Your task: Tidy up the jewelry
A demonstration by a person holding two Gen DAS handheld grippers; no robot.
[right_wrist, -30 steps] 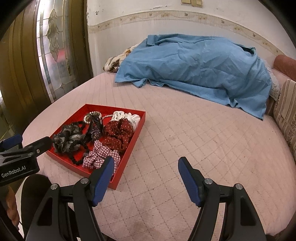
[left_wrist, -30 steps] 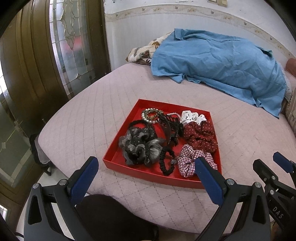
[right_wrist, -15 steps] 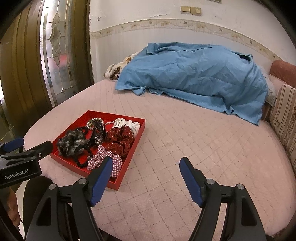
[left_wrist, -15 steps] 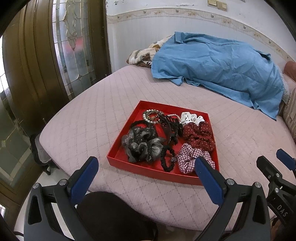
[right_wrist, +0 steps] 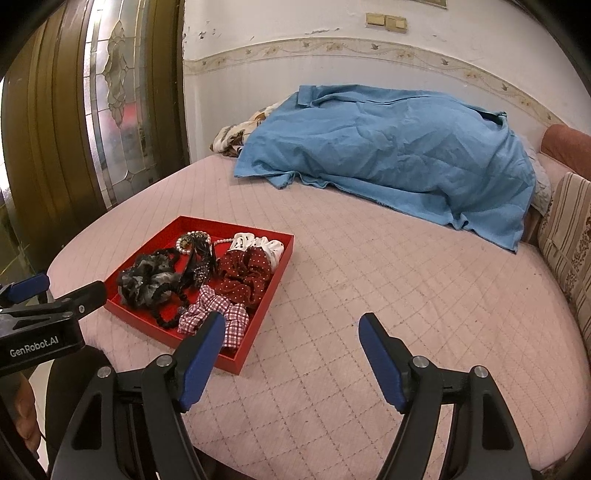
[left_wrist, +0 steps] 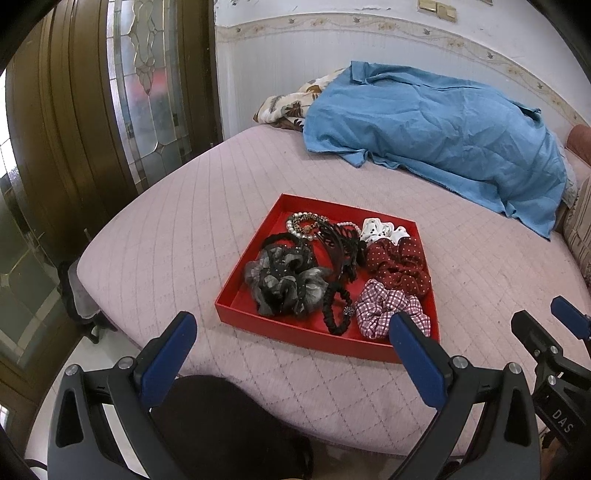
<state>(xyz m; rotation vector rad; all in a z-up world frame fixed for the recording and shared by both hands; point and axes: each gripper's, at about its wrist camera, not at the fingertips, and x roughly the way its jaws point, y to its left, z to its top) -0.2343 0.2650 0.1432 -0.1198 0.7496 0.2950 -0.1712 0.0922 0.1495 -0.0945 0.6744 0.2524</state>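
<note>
Two tools, left tool (left_wrist: 291, 349) and right tool (right_wrist: 291, 356) both apart, wall switches (right_wrist: 386, 21) clearer from right

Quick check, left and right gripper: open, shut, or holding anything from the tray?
Left gripper: open, holding nothing, short of the red tray.
Right gripper: open, holding nothing, above the pink bedspread.
</note>
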